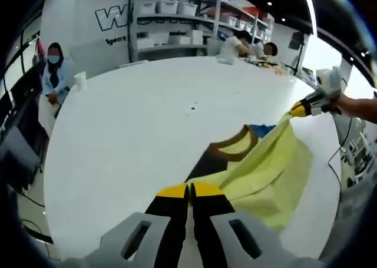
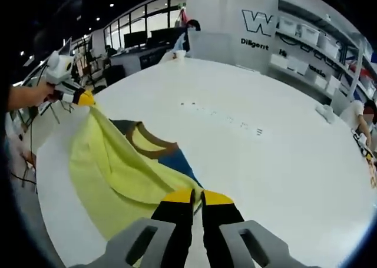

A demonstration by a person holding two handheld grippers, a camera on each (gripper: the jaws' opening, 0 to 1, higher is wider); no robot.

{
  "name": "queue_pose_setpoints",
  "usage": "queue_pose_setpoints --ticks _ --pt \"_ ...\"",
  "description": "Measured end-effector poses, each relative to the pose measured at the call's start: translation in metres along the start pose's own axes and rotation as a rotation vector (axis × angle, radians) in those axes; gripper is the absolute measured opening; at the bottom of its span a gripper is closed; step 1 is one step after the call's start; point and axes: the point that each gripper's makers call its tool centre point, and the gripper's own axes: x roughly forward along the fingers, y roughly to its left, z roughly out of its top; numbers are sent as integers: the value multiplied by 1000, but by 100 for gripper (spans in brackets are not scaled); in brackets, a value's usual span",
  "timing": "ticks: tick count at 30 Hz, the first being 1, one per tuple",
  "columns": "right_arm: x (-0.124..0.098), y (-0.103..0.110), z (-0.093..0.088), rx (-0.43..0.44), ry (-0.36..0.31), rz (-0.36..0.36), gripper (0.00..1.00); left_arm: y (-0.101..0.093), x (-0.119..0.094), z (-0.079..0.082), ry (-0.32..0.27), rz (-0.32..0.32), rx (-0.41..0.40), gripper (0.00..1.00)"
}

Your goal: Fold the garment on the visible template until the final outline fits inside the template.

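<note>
- While both grippers are clamped on it, the yellow garment (image 1: 268,176) hangs stretched between them, lifted off the white table (image 1: 147,138).
- In the left gripper view, the left gripper (image 1: 189,191) has its yellow-tipped jaws squeezed together with basically no gap, pinching the near edge of the fabric right at the tips.
- Same deal in the right gripper view: the right gripper (image 2: 197,197) has its jaws closed tight on another edge of the cloth, which drapes away to the left.
- Just past the fabric you can see a brown collar (image 1: 235,147) and a dark patch with a bit of blue beside it; can't tell if that's part of the garment or something under it.
- Each gripper also pops up in the other one's view, held by a person's hand, with the cloth rising to its yellow tip.
- Farther out, a few small dark marks (image 2: 227,118) sit on the bare tabletop.
- Way back there's a person in a mask (image 1: 54,73) seated at the table edge, shelving with white bins (image 1: 171,9), and a wall with big lettering (image 2: 259,23).
</note>
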Motion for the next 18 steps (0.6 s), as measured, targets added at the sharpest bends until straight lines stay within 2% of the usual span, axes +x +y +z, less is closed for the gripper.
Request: queue_pose_setpoints --ticks 6,11,15,18 --pt "13 -4 -5 -25 10 5 0 5 10 -6 16 1 -10 3" --pt "19 -5 -5 -64 11 6 0 6 17 -11 33 12 45 4" --pt "20 -7 -3 -93 -1 5 0 10 15 -5 7 37 60 2" --pt "19 -10 -1 -112 -15 2 6 15 11 -1 -10 48 77 6"
